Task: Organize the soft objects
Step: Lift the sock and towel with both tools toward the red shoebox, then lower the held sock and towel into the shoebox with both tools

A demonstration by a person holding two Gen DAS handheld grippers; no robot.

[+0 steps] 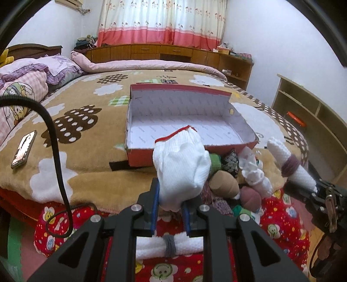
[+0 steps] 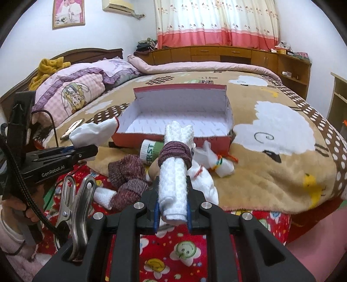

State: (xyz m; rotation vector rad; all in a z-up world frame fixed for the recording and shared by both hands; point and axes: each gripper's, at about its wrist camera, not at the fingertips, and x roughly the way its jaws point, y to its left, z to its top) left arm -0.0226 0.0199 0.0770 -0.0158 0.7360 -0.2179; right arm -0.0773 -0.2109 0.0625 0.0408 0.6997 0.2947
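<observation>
Red shoebox point(image 1: 190, 138) bare inside; socks point(image 2: 128, 180) heaped just before it.

Def a home bedroom. Big bed point(image 2: 271, 173) w/ a tan fleece blanket w/ sheep and polka-dot clouds, pink and purple frilly pillows point(image 2: 86, 82) at a dark wood headboard point(image 2: 91, 53). Flowery curtains point(image 2: 216, 21) w/ a pink hem over a long low wood cabinet point(image 2: 216, 53). Framed portrait point(image 2: 68, 13) and a wall AC unit point(image 2: 118, 6) up top, open shelf unit point(image 1: 308, 112) off to the side.
</observation>
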